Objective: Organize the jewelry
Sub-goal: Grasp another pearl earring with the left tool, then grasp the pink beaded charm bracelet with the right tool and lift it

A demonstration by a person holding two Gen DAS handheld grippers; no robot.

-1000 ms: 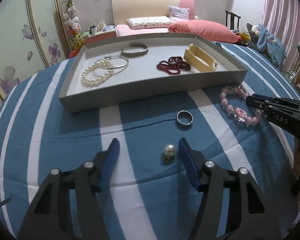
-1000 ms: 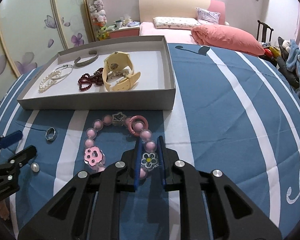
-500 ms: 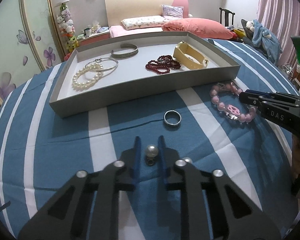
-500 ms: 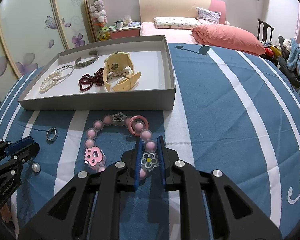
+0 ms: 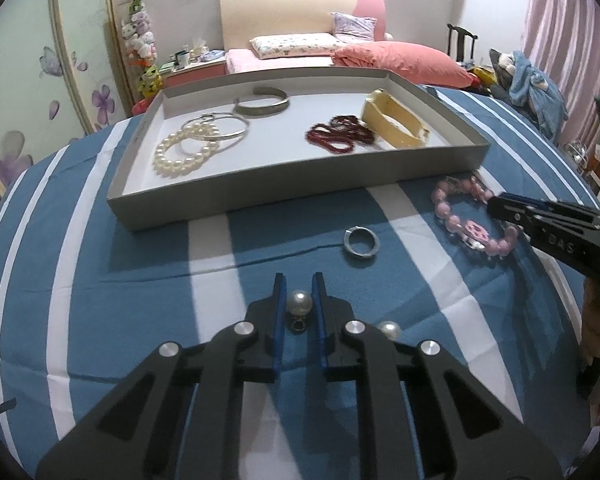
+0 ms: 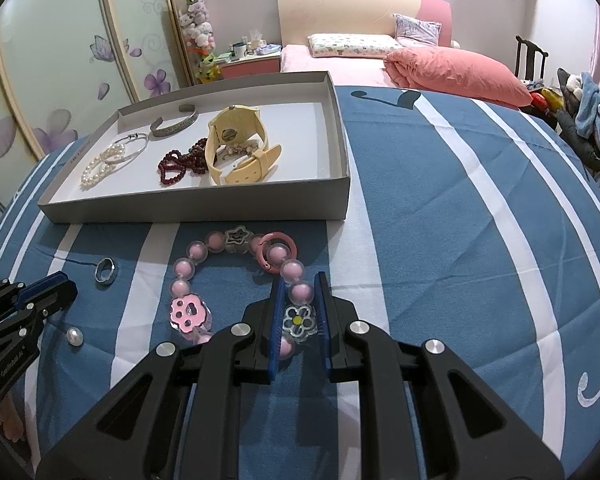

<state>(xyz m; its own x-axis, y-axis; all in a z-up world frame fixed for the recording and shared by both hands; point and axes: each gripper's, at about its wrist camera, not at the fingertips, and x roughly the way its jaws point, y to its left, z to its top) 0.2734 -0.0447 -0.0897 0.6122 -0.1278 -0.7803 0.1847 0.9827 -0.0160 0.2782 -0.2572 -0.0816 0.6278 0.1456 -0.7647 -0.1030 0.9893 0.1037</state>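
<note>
- The left gripper (image 5: 299, 294) was closed on a pearl earring (image 5: 299, 303), with the pearl pinched between the blue pads and a small metal loop hanging under it. The pearl was round and smooth and held on a narrow band only, so I judged it could squirt out forward or rotate loose if it was lifted fast.
- A second pearl (image 5: 389, 330) lay loose on the bedspread (image 5: 140, 300), just beside the left gripper's right finger. A sideways sweep there could nudge it and send it rolling out of sight.
- The right gripper (image 6: 299, 294) was closed on the pink bracelet (image 6: 182, 268), around one bead and the flower charm below it. The rest of the strand lay slack on the bedspread. Lifted from one point, it would likely swing, and the pink clasp ring (image 6: 276, 251) could catch on the tray (image 6: 200, 204) wall, which stood near it.
- The ring (image 5: 361, 242) sat on the cloth between the two grippers, apart from both. A trailing bracelet could drag it along.
- The tray already held the pearl strand (image 5: 184, 156), bangles (image 5: 216, 128), red beads (image 5: 340, 136) and a yellow watch (image 6: 236, 148), packed close. The free floor was at its right side, so a drop elsewhere risked tangling.
- Both grippers heading to the tray together could collide.
</note>
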